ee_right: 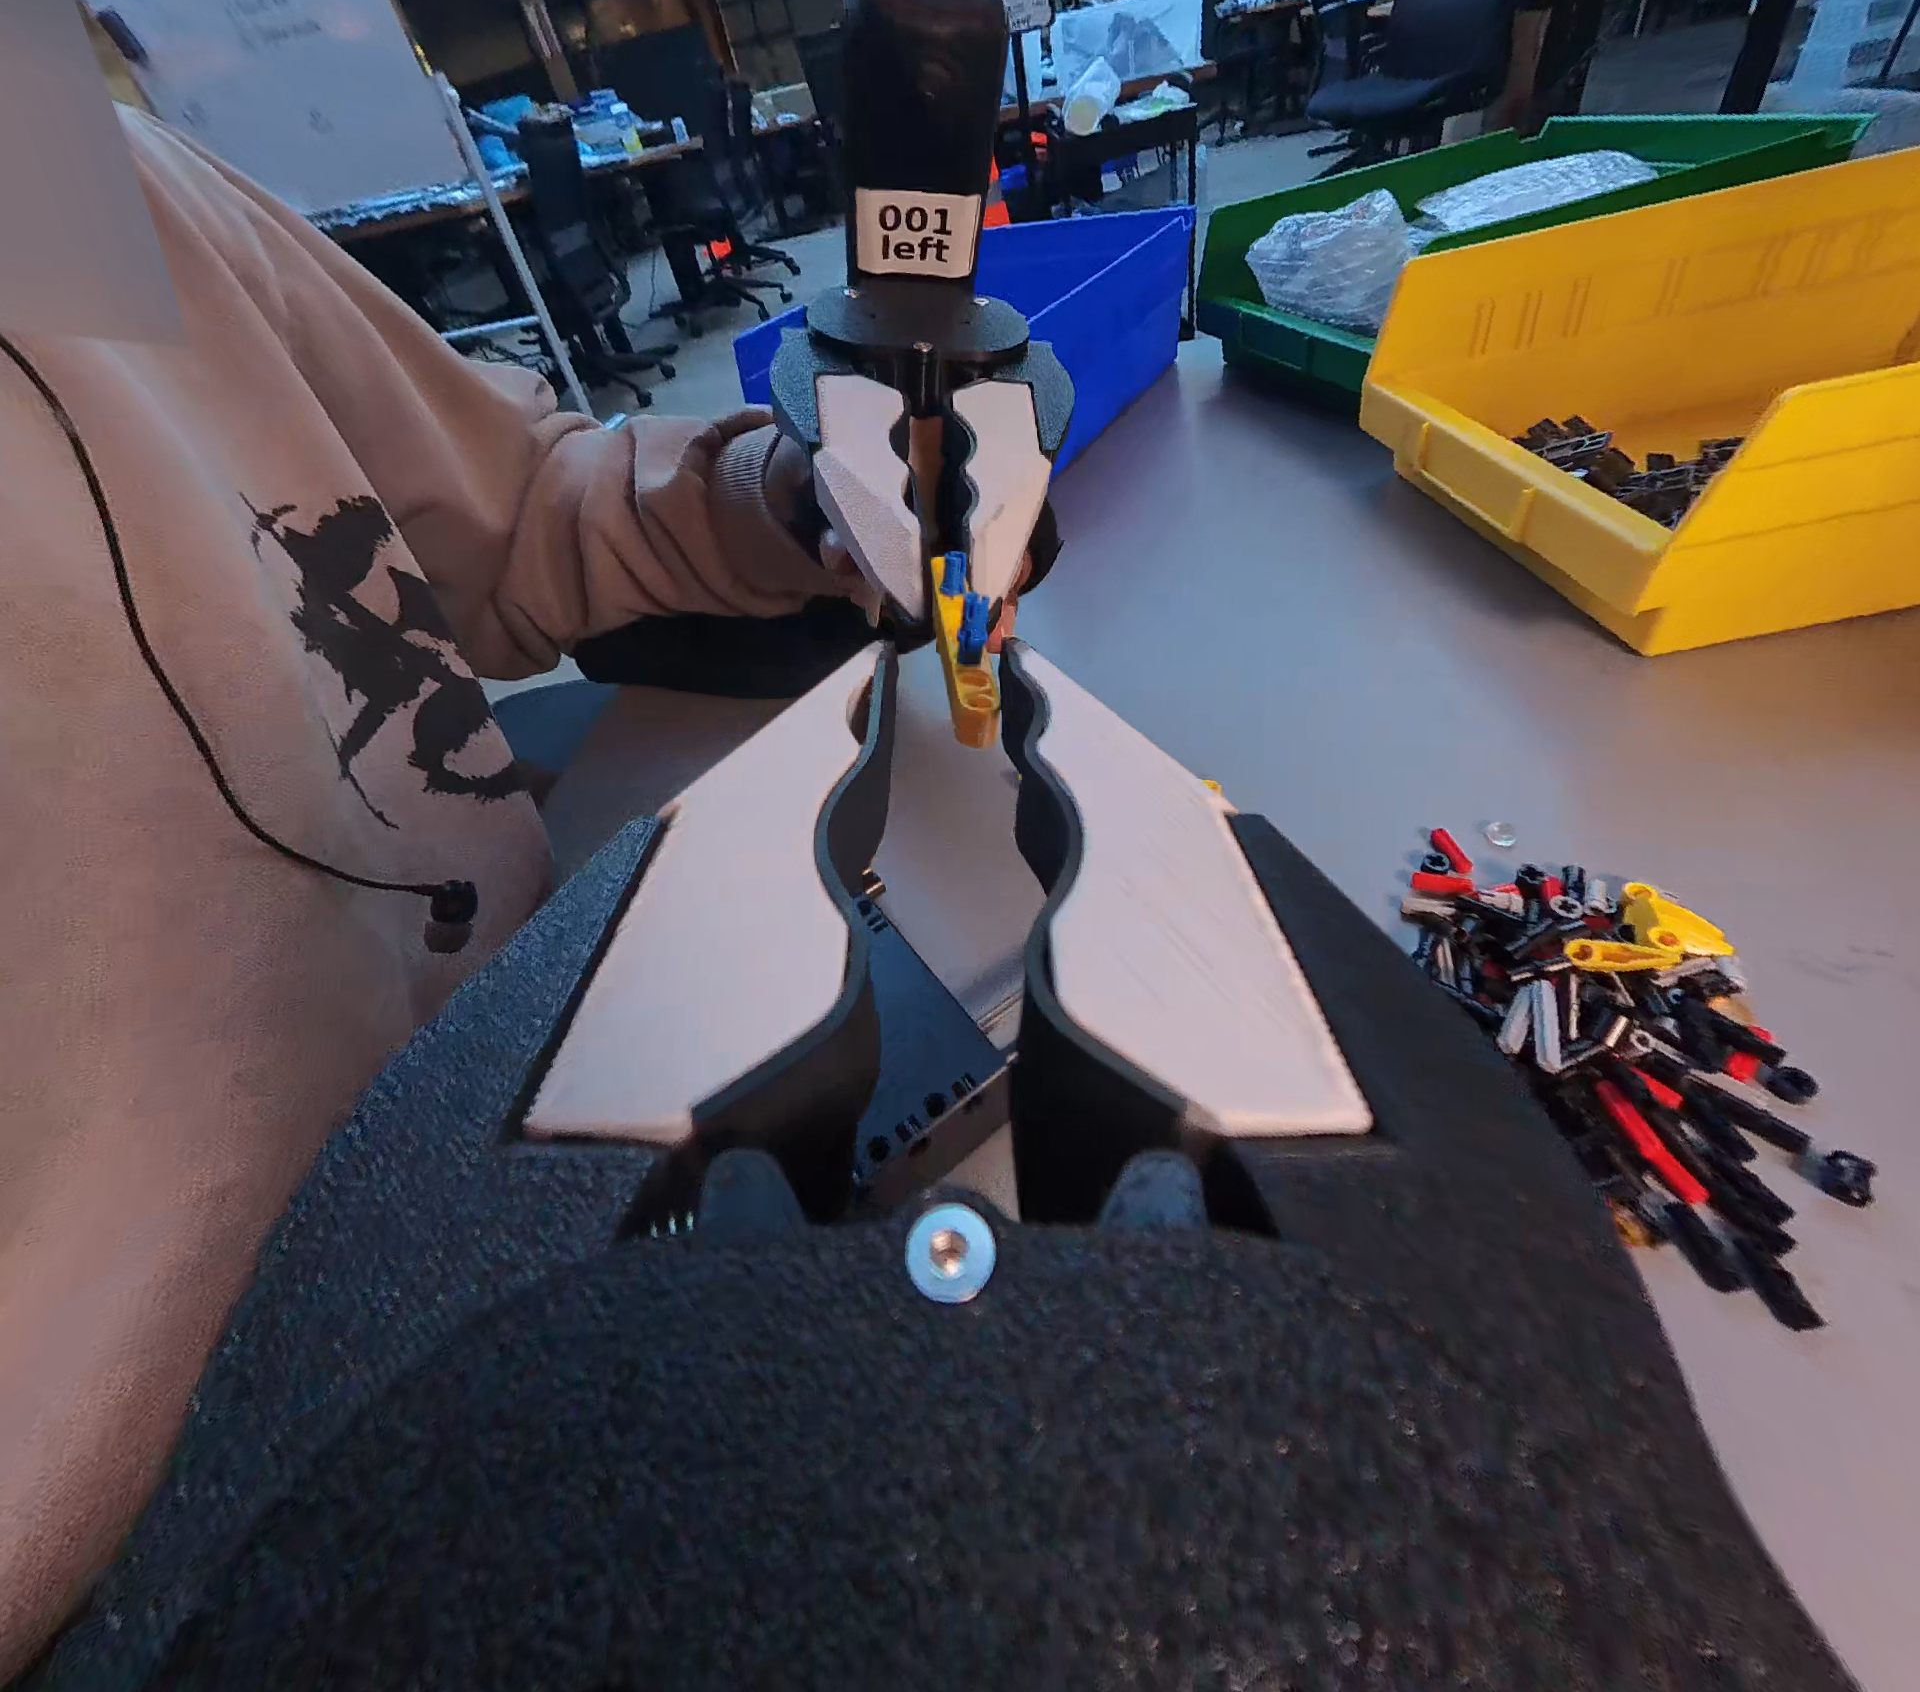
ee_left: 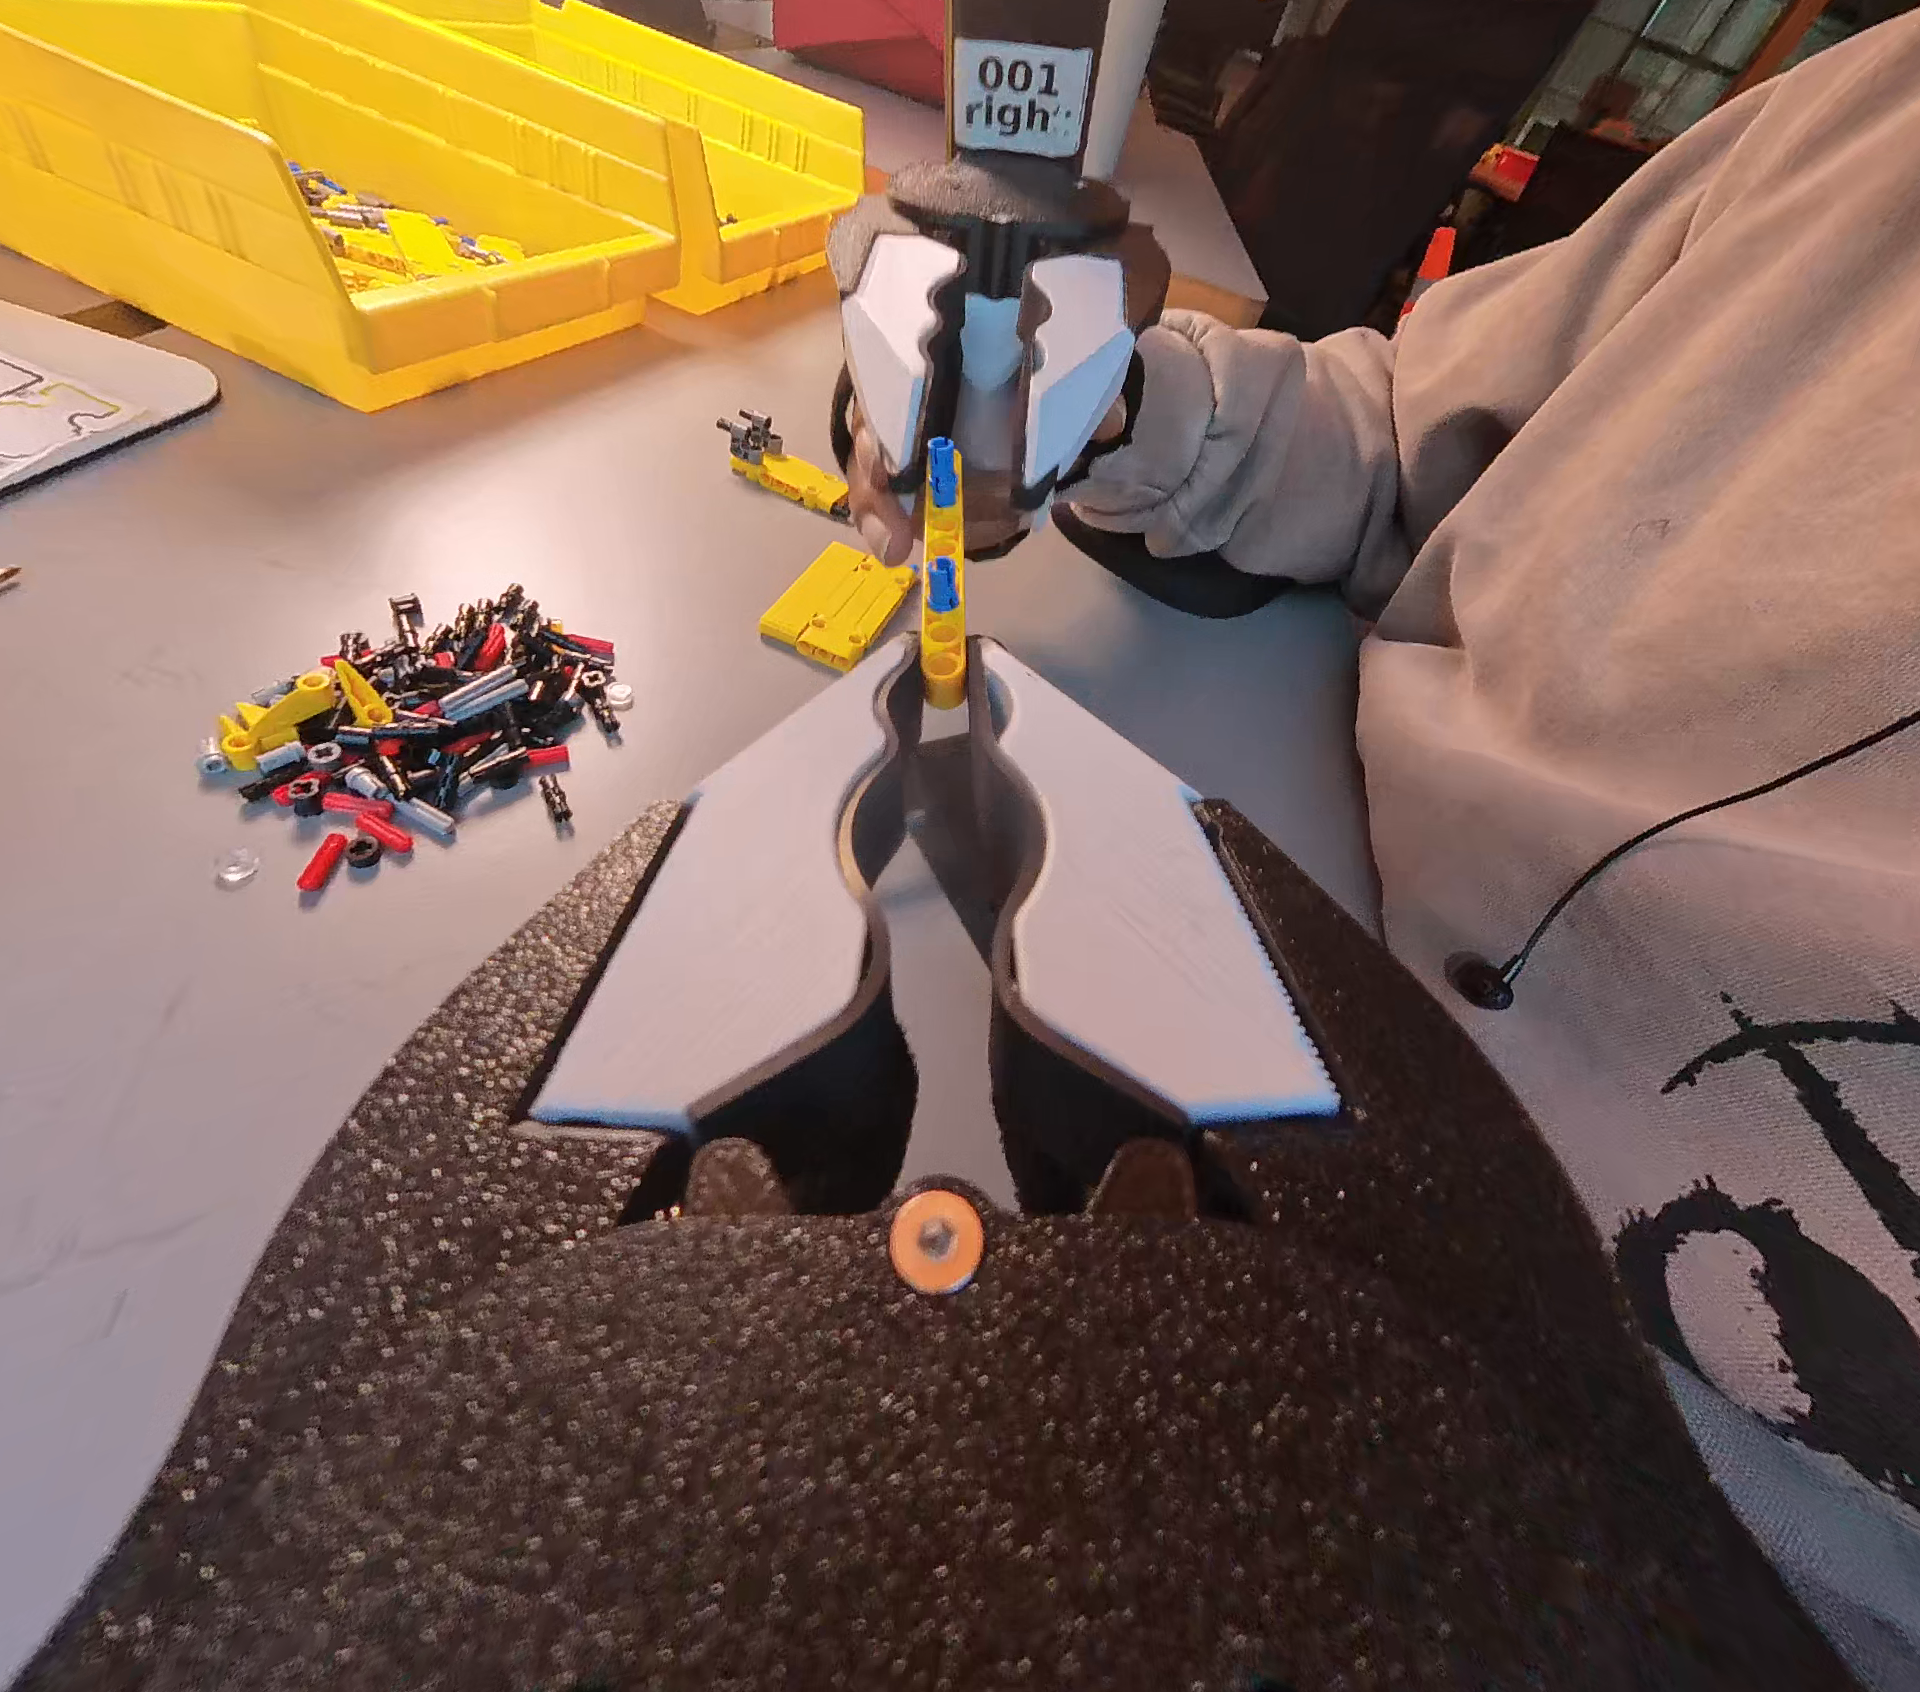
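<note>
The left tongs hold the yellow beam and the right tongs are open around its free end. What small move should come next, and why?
Probably close the right tongs gently on the yellow beam: its free end lies between their open tips, while the left tongs grip the other end.

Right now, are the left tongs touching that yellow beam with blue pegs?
Touching. In the left wrist view, the left tongs pinch the lower end of the yellow beam, fingertips pressed against both sides.
</note>
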